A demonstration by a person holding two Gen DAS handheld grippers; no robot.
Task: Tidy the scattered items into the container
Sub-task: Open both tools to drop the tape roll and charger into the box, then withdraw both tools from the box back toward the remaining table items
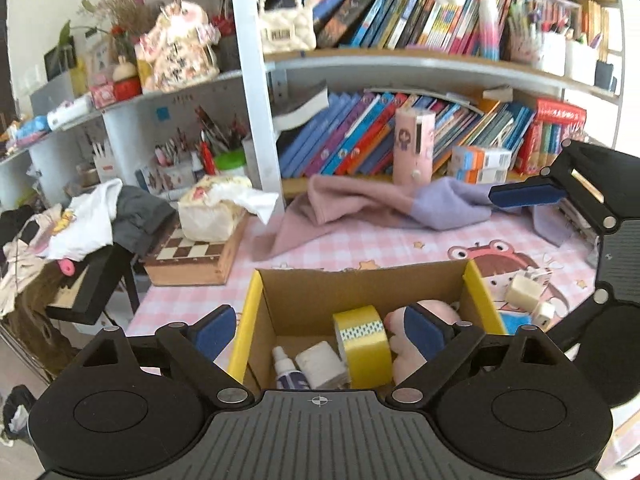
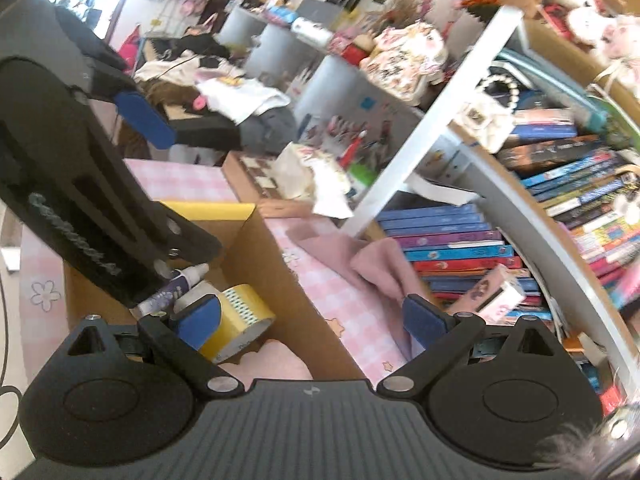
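1. While both grippers hang above the cardboard box (image 1: 304,300), the left gripper (image 1: 320,332) spreads its blue pads wide with nothing between them.
2. The right gripper (image 2: 312,316) also stands wide apart and grips nothing.
3. Inside the box lie a yellow tape roll (image 1: 362,346), a white paper roll (image 1: 322,364), a small dropper bottle (image 1: 286,372) and a pink plush toy (image 1: 404,344).
4. On the pink checked tablecloth (image 1: 360,246), right of the box, rest 2 white chargers (image 1: 528,292).
5. A pink-and-lilac cloth (image 1: 360,204) lies behind the box, near the bookshelf (image 1: 400,66).
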